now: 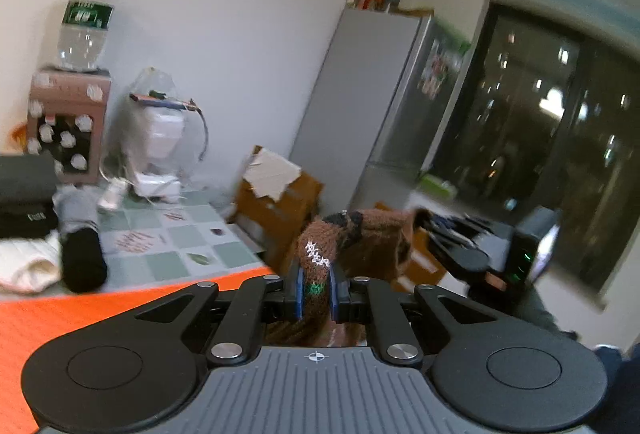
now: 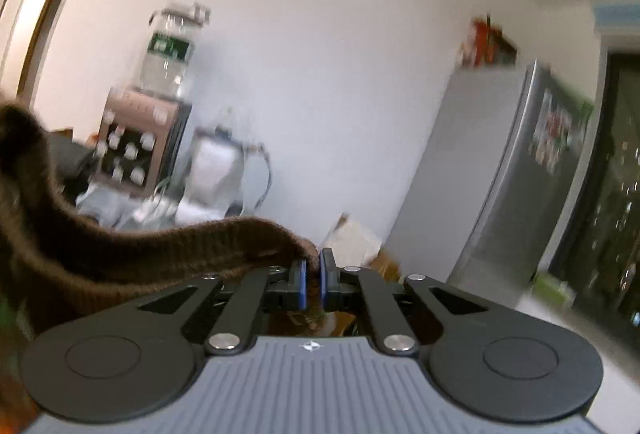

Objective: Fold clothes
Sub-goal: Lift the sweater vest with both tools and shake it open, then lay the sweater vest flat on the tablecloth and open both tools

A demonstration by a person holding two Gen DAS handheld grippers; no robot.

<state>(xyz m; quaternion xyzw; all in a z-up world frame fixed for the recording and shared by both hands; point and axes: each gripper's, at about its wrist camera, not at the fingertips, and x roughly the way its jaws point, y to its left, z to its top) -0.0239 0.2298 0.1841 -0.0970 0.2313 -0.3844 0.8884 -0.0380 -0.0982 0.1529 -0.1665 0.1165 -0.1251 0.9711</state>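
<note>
Now two grippers, left gripper [image 1: 315, 292], right gripper [image 2: 313, 284], pinch one brown sock [image 1: 320, 254].

Ceiling-lit, motion-blurred, fisheye-warped edges

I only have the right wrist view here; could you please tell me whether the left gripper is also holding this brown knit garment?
Observer: Yes. In the left wrist view the left gripper is shut on the brown knit garment, pinching a bunched band of it.
Operator: Thank you. Is anything printed on that part?
Observer: There is white stitched lettering on the band, too blurred to read, with a small green mark below it.
Operator: And what lies beneath the left gripper, please?
Observer: An orange mat lies below, and beyond it a checked tablecloth with folded clothes stacked at its left side.
</note>
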